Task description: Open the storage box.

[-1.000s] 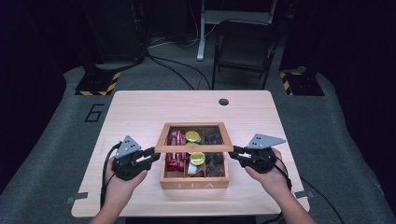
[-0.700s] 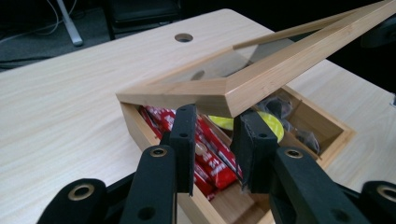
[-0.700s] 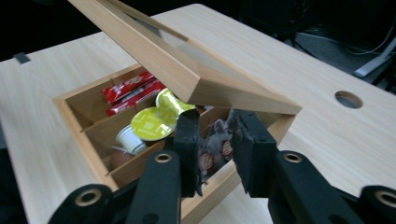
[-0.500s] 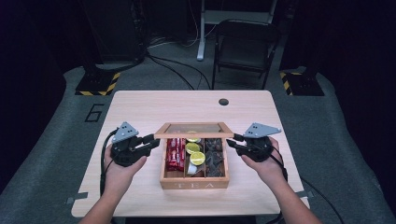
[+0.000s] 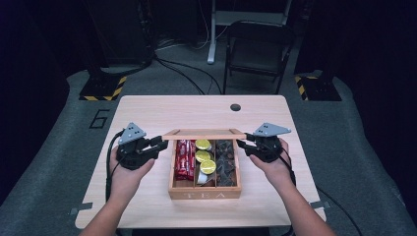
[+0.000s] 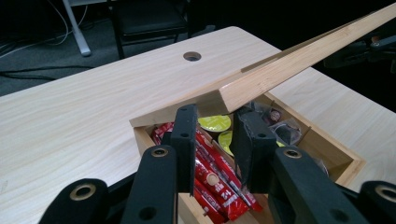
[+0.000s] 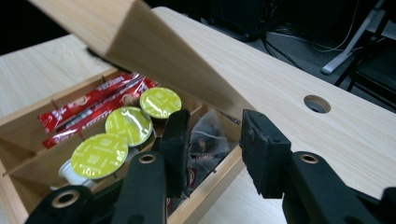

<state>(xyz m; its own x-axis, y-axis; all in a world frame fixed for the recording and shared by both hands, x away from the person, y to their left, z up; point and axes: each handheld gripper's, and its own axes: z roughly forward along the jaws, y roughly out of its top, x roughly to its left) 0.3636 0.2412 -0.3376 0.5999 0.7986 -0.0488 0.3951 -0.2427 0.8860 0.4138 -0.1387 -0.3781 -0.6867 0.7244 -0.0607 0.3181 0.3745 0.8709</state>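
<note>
Lid [image 5: 204, 133], a flat pale-wood panel, stands raised over the rectangular wooden tea box [image 5: 204, 192] mid-table. Left gripper [image 5: 160, 142] and right gripper [image 5: 242, 143] flank its ends, jaws apart. 3 round yellow-green capsules [image 5: 203, 156] lie inside.

Dark room, grey carpet [image 5: 54, 162], folding chair [image 5: 255, 56]

A folding chair [image 5: 258, 51] stands beyond the table [image 5: 147, 110], cables [image 5: 177, 69] crossing the floor.

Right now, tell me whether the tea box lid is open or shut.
Open: the lid is tilted up off the tea box, exposing red sachets and yellow-green capsules.
</note>
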